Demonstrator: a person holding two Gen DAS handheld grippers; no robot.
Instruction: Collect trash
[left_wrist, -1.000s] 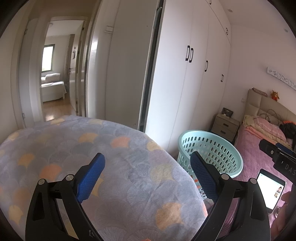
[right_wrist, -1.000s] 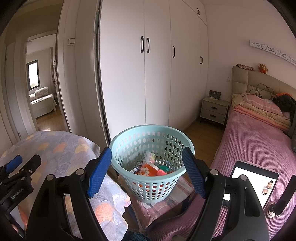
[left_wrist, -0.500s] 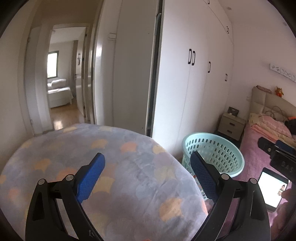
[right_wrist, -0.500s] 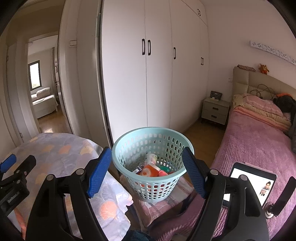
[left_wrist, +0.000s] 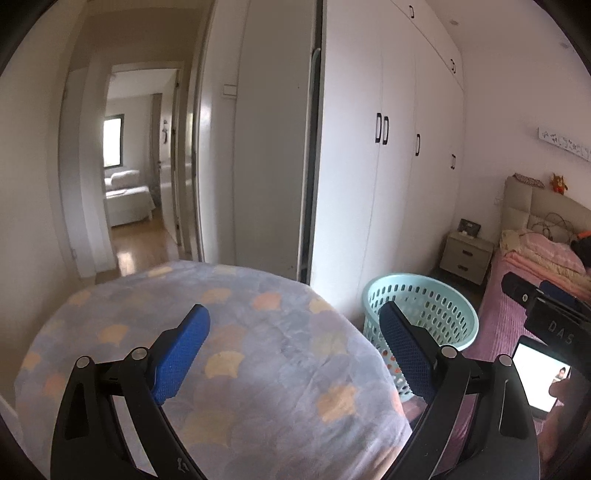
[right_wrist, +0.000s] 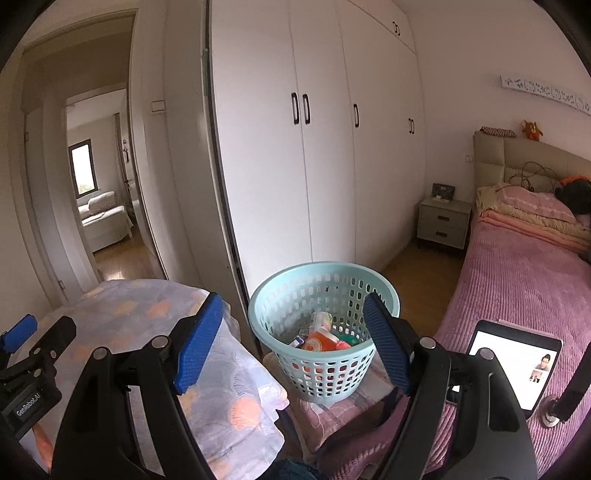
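Above basket (right_wrist: 323, 295) w/ trash (right_wrist: 320, 338): right hand-held gripper (right_wrist: 295, 343) agape, empty; left hand-held gripper (left_wrist: 295, 350) likewise.

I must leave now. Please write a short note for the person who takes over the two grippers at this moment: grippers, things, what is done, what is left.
Left hand-held gripper: open, empty, above the patterned blanket.
Right hand-held gripper: open, empty, pointing at the basket.
The teal basket stands between the blanket and the pink bed; it already holds trash, among it an orange pack and a white bottle.
Done: some trash is in the basket.
Left: no loose trash shows in either view; look around before the next pick.
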